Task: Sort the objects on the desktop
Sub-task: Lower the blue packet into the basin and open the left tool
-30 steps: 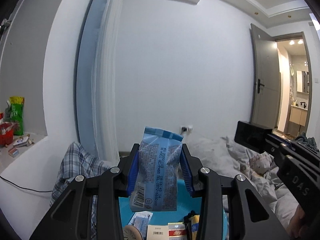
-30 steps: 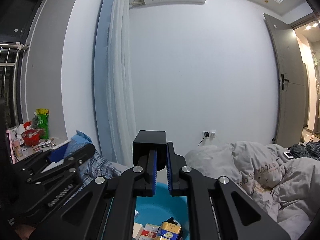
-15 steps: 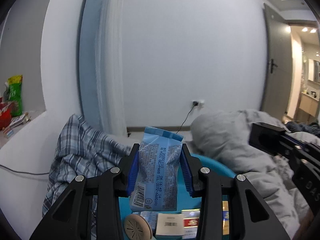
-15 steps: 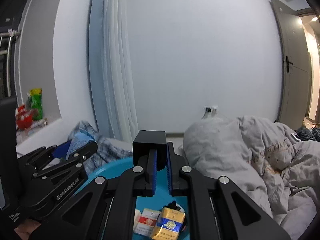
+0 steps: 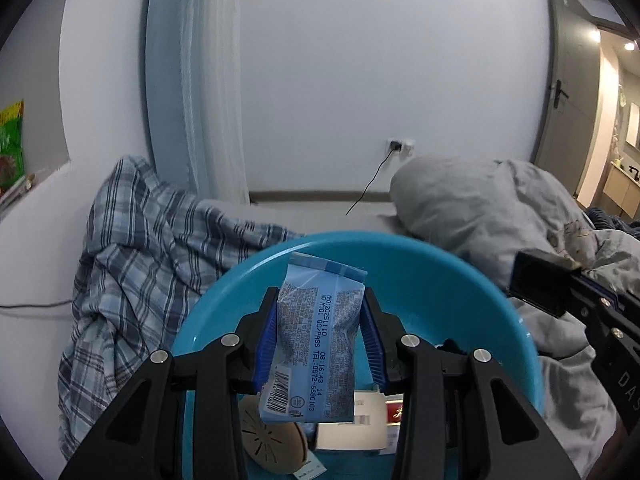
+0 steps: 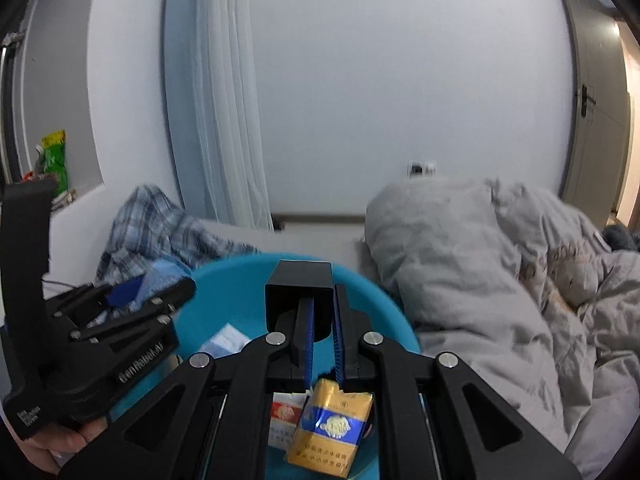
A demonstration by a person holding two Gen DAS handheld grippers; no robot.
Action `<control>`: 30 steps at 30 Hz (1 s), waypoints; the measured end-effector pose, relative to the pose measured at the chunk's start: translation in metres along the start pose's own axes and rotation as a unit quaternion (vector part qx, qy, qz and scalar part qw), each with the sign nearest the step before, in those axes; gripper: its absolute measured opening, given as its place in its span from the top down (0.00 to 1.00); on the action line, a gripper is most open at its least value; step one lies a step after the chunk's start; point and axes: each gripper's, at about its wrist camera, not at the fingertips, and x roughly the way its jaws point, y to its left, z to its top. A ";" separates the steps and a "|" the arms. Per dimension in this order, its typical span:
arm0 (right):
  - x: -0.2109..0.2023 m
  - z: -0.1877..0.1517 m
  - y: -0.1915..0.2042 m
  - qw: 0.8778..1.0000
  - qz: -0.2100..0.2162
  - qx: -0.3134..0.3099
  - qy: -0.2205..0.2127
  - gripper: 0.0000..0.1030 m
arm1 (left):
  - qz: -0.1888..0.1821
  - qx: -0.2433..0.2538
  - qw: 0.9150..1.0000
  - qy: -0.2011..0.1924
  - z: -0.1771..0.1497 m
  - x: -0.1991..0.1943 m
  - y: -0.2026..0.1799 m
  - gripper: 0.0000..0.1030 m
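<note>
A: Plainly the left claw (image 5: 320,344) has its blue pads pressed on both sides of the pale blue snack packet (image 5: 316,344), at lower centre of its view, upright over the blue basin (image 5: 460,280), likely for dropping in.

B: The right claw (image 6: 320,328) is closed nearly tight on the wall of a small black box (image 6: 299,284), also over the basin, above the yellow pack (image 6: 332,428) and red-and-white pack (image 6: 285,414) lying inside.
</note>
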 end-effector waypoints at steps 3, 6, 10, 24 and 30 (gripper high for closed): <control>0.010 -0.005 -0.009 1.000 0.006 0.020 0.020 0.93 | -0.008 -0.021 0.999 0.027 -0.004 0.010 0.005 0.60; 0.014 -0.009 -0.010 0.999 0.001 0.021 0.027 0.93 | -0.017 -0.036 0.998 0.046 -0.010 0.020 0.010 0.60; 0.017 -0.011 -0.009 0.999 0.004 0.021 0.035 0.93 | -0.026 -0.057 0.996 0.069 -0.016 0.031 0.018 0.60; 0.020 -0.011 -0.013 0.999 0.007 0.032 0.043 0.93 | -0.019 -0.051 0.989 0.135 -0.026 0.054 0.011 0.60; 0.021 -0.011 -0.013 0.998 0.007 0.033 0.047 0.93 | -0.002 -0.060 0.989 0.132 -0.025 0.052 0.013 0.31</control>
